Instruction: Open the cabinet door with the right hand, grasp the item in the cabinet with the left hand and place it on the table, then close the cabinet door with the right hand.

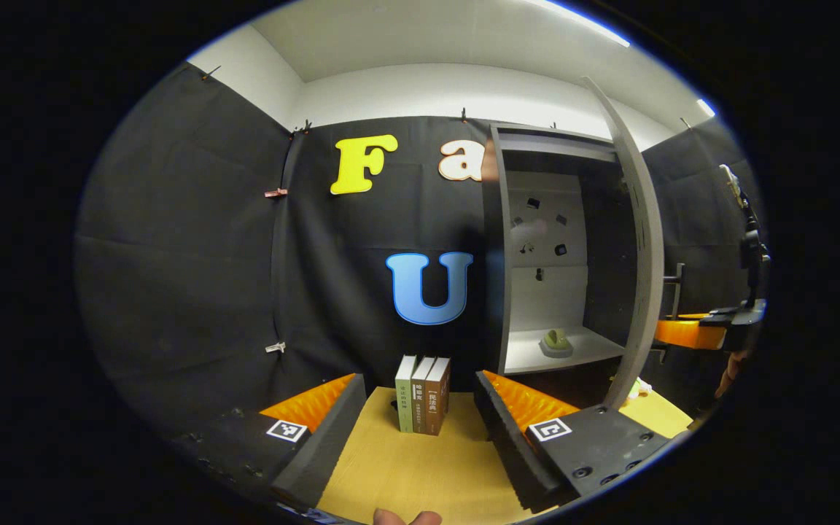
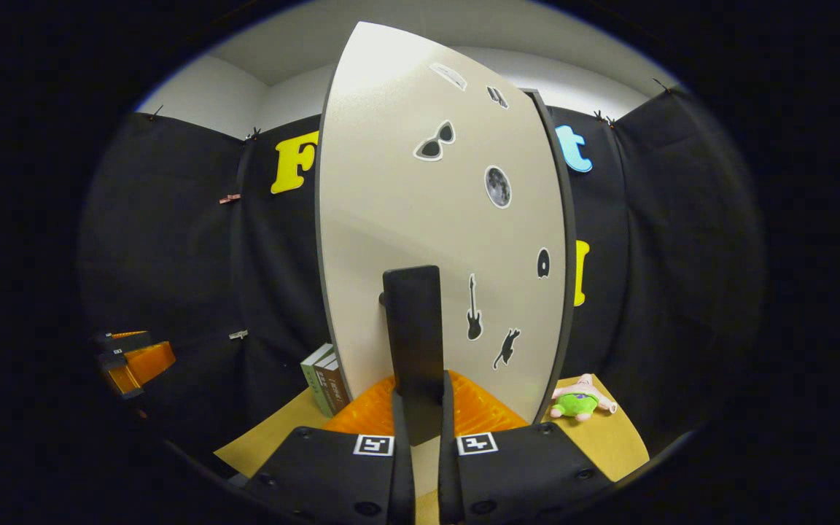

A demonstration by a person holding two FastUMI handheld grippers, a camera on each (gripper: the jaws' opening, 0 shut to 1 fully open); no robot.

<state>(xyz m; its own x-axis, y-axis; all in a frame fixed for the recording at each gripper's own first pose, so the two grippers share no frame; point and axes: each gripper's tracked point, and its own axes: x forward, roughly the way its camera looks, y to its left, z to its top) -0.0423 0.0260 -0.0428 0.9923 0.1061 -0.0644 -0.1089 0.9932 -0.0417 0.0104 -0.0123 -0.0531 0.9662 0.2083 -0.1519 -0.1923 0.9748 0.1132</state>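
In the left gripper view, the left gripper (image 1: 420, 419) stands open at the bottom of the frame, its two fingers spread wide above the yellow wooden counter (image 1: 405, 467). Between the fingers, farther back, three upright books (image 1: 423, 394) stand side by side on the counter against the black cloth wall. Right of centre stands the tall dark grey cabinet (image 1: 496, 248), its pale grey cabinet door (image 1: 639, 255) swung out towards the camera and seen almost edge-on. Inside, on the white lower shelf (image 1: 537, 357), sits the small pale green item (image 1: 556, 340), near the middle of the shelf. At the right edge of the frame the right gripper (image 1: 704, 328) reaches in beside the door at the height of the dark bar handle (image 1: 675, 288).

In the right gripper view, the right gripper (image 2: 424, 405) is at bottom centre with its fingers drawn close together, clamped on the lower end of the dark upright bar handle (image 2: 413, 328). The handle is fixed to the pale door (image 2: 434, 219), which takes up the middle of the frame and carries small stickers. The books (image 2: 327, 379) stand lower left of the door on the counter (image 2: 609, 445). A green and pink plush toy (image 2: 580, 401) lies on the counter at lower right. The left gripper (image 2: 132, 361) shows at the far left edge.
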